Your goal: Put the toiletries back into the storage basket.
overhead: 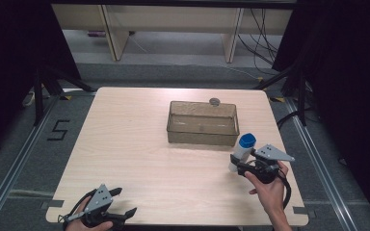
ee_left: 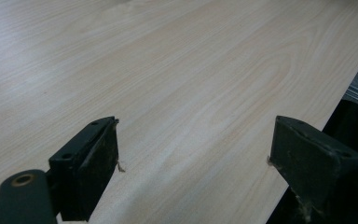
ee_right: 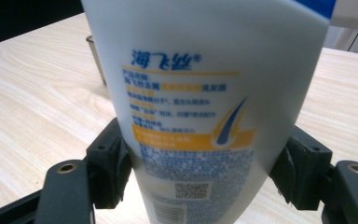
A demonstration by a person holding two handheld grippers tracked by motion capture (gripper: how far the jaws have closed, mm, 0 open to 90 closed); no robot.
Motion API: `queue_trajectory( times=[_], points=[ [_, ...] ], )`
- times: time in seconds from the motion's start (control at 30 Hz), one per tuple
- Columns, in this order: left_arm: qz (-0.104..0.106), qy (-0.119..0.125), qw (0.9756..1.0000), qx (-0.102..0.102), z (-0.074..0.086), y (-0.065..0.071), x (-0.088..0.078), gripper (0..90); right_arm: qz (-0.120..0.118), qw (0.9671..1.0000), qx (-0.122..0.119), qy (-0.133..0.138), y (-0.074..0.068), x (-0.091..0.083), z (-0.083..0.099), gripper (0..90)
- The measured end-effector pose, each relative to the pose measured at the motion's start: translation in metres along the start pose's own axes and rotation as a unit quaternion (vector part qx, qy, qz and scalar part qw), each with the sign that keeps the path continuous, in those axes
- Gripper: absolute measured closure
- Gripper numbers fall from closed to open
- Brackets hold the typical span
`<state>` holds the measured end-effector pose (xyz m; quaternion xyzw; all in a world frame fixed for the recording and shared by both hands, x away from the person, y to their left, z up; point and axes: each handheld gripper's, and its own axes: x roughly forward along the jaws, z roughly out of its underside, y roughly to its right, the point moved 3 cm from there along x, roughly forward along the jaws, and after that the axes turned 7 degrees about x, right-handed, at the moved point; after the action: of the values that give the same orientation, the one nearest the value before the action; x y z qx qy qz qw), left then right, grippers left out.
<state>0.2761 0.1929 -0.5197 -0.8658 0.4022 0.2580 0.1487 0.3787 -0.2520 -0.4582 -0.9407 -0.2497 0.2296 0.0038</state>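
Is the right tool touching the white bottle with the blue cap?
Touching. In the right gripper view both black pads press against the sides of the white bottle, with no gap on either side. The high view shows the right tool holding it.

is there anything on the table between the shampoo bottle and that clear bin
Nothing visible. The shampoo bottle, clamped in the right gripper, sits just off the clear bin's near right corner, with bare table between them.

Tub (overhead: 202, 122) blocks table (overhead: 135, 159) far-centre; w/ open wood left, front.
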Motion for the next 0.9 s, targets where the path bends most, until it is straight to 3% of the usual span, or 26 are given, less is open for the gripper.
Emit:
queue_trajectory(
  times=[0.07,0.2,0.23,0.43,0.5,0.53,0.6,0.73,0.9],
  points=[
    [0.001,0.001,1.0000,-0.001,0.000,0.000,0.000,15.1,-0.004,0.9999,0.010,-0.004,-0.001,0.001,-0.002,31.2],
    [0.001,0.004,1.0000,-0.002,0.000,0.000,0.000,15.0,0.004,1.0000,-0.006,0.004,0.003,0.004,-0.009,31.2],
    [0.003,0.005,1.0000,-0.003,0.000,0.000,0.000,15.0,0.000,1.0000,0.004,-0.002,0.002,0.004,-0.010,31.2],
    [0.003,0.007,1.0000,-0.004,0.000,0.000,0.001,15.0,0.005,1.0000,-0.005,0.005,0.005,0.008,-0.018,31.2],
    [0.004,0.007,1.0000,-0.005,0.000,0.001,0.001,15.1,0.000,1.0000,0.002,0.001,0.005,0.009,-0.019,31.2],
    [0.005,0.006,1.0000,-0.004,0.000,0.000,0.000,15.0,0.004,0.9999,-0.008,0.008,0.006,0.009,-0.020,31.2],
    [0.003,0.007,1.0000,-0.004,0.000,0.000,0.000,15.1,-0.003,1.0000,0.003,0.000,0.005,0.009,-0.021,31.2],
    [0.002,0.004,1.0000,-0.004,0.000,0.001,0.000,15.0,0.008,0.9998,-0.005,0.017,0.007,0.011,-0.026,31.2],
    [0.004,0.005,1.0000,-0.004,0.000,0.000,0.000,15.0,0.000,1.0000,-0.004,0.008,0.007,0.011,-0.032,31.2]
  ],
)
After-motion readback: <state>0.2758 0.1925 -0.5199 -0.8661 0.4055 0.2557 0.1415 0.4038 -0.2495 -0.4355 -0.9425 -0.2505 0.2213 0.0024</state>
